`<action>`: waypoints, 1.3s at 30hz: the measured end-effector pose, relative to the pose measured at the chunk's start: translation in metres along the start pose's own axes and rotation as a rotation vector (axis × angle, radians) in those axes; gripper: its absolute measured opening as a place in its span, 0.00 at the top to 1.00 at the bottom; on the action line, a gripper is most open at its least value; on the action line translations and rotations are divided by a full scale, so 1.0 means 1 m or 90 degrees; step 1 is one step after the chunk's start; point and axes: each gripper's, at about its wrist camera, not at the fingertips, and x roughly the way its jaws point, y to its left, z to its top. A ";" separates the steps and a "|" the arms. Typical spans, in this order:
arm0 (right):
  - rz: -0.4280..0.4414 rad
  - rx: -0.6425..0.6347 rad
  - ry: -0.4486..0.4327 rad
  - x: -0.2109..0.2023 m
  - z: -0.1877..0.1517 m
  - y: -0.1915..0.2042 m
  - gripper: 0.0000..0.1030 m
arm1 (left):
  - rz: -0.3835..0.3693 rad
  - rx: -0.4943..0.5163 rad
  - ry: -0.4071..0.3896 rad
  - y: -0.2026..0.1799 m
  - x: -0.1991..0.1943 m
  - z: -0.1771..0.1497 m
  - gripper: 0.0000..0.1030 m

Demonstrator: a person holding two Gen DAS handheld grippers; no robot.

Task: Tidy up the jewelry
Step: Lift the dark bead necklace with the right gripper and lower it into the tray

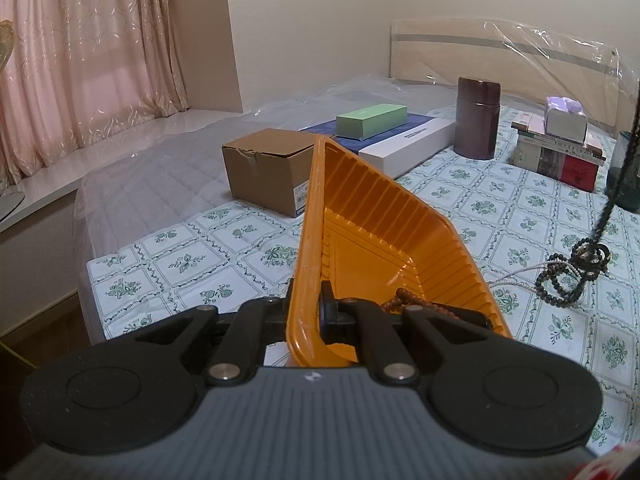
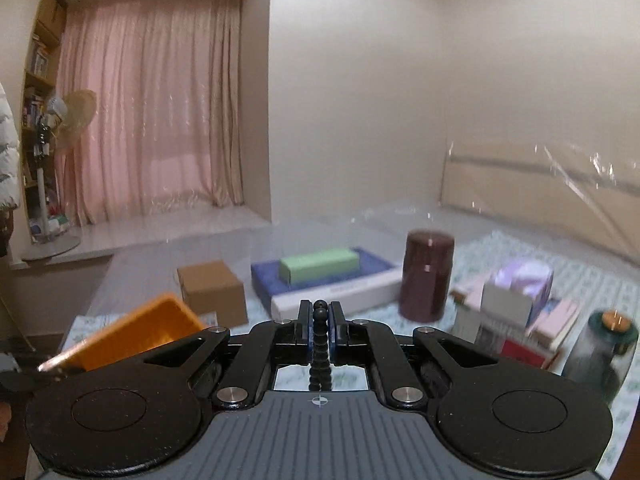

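Orange plastic, the tray (image 1: 384,240) tilts up off the bed, long axis running away from the left gripper (image 1: 306,312), whose jaws pinch its near rim; brown beads (image 1: 416,302) lie inside. Right of it, a black strand (image 1: 618,176) hangs to tangled jewelry (image 1: 572,276) on the floral sheet (image 1: 500,208), clamped above by the right gripper (image 2: 320,330). Behind: box (image 1: 268,168), canister (image 1: 478,118), books (image 1: 560,156), curtain (image 1: 80,52).

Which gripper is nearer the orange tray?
Left. The left gripper is clamped on the orange tray rim; the right gripper, holding a black bead strand, is apart.
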 end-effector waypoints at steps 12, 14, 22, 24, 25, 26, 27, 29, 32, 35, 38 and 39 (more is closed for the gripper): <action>0.039 -0.045 -0.069 -0.021 0.049 0.017 0.93 | -0.001 0.002 -0.001 0.000 0.001 0.001 0.94; 0.049 -0.051 -0.081 -0.023 0.059 0.022 0.93 | -0.001 0.002 -0.001 0.000 0.001 0.001 0.94; 0.084 -0.083 -0.120 -0.021 0.085 0.041 0.93 | -0.002 0.002 -0.001 0.000 0.001 0.001 0.94; 0.094 -0.088 -0.127 -0.020 0.090 0.047 0.93 | -0.003 0.001 -0.001 0.000 0.001 0.001 0.94; 0.101 -0.091 -0.133 -0.020 0.093 0.051 0.93 | -0.003 0.001 -0.001 0.000 0.001 0.001 0.94; 0.109 -0.092 -0.137 -0.019 0.095 0.056 0.93 | -0.003 0.001 -0.001 0.000 0.001 0.001 0.94; 0.117 -0.093 -0.141 -0.019 0.097 0.060 0.93 | -0.003 0.000 -0.001 0.000 0.001 0.001 0.94; 0.135 -0.098 -0.153 -0.017 0.103 0.071 0.93 | -0.005 0.000 -0.001 0.000 0.001 0.001 0.94; 0.162 -0.103 -0.169 -0.014 0.113 0.087 0.93 | -0.005 -0.002 -0.002 0.000 0.001 0.001 0.94; 0.187 -0.106 -0.179 -0.007 0.121 0.100 0.93 | -0.006 -0.003 -0.002 0.000 0.001 0.001 0.94; 0.207 -0.107 -0.186 -0.001 0.128 0.112 0.93 | -0.008 -0.006 -0.002 0.002 0.001 0.000 0.94; 0.213 -0.104 -0.186 0.001 0.130 0.115 0.93 | -0.009 -0.006 -0.002 0.002 0.001 0.000 0.94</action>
